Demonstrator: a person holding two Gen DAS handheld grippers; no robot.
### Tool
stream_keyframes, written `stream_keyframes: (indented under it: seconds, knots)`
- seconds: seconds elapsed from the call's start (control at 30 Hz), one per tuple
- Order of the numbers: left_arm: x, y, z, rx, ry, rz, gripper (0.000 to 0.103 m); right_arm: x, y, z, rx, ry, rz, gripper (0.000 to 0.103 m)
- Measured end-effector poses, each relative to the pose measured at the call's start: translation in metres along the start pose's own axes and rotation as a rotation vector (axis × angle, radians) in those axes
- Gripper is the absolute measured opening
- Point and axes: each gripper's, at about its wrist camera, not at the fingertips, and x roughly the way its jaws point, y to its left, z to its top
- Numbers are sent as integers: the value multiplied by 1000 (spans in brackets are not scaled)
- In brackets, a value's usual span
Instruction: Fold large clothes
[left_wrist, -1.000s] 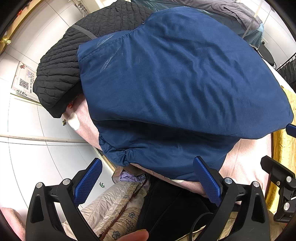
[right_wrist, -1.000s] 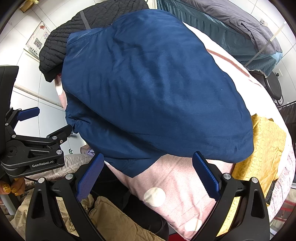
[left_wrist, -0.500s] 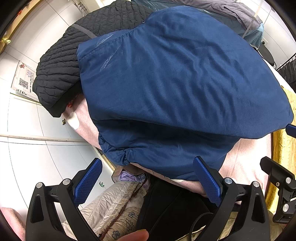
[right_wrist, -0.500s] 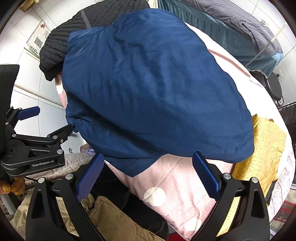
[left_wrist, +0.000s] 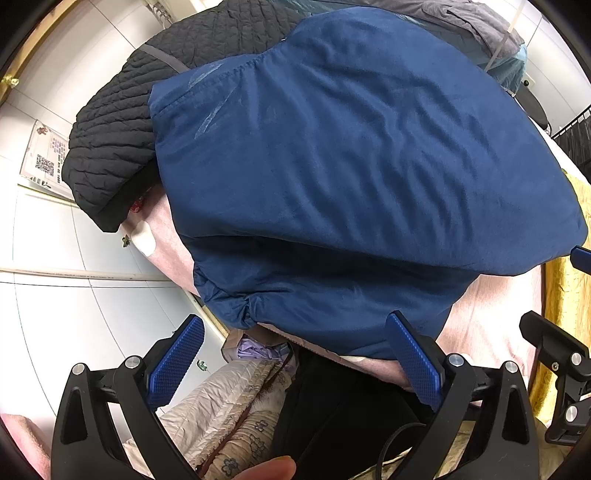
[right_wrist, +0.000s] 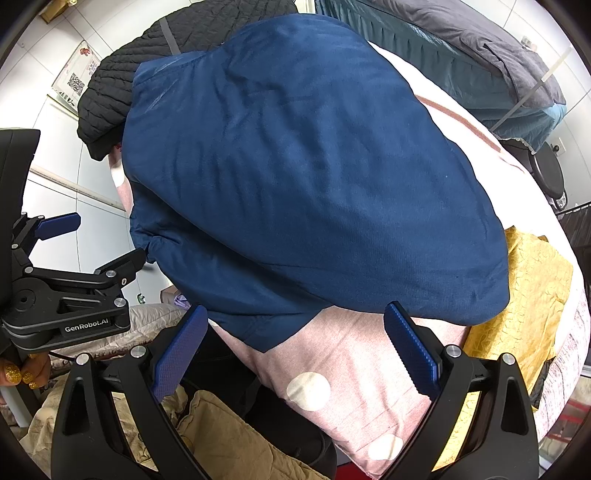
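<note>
A large blue jacket lies folded on a bed covered by a pink sheet with white dots, its upper layer doubled over a lower layer whose gathered cuff pokes out at the near left edge. The jacket fills most of both views and reaches to the near edge of the bed. Behind it, touching its far left corner, sits a black quilted coat, part of which hangs over the bed's side toward the white tiled wall. To the right of the jacket, a yellow cloth lies on the bed with the jacket's edge overlapping it. Farther back are a teal bedspread and a grey blanket on top of it. The left gripper hangs just in front of the jacket's near edge with its blue fingers spread wide and nothing between them. The right gripper is likewise held wide and empty, its fingers over the pink sheet just below the jacket's hem. In the right wrist view the left gripper appears at the left side, close to the cuff but apart from it. Below the bed's edge lie a pale flowered quilt and a tan cloth.
</note>
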Motion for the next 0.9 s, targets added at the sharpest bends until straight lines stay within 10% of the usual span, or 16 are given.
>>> stream_keyframes:
  seconds: [0.5,0.9]
  knots:
    - [28,10,0,-33,134,-69,97,-5,-7,32,-96,-113,79,95]
    - [43,113,-20,-362,163,-46,96,-17,12,226,-304,-382,63,95]
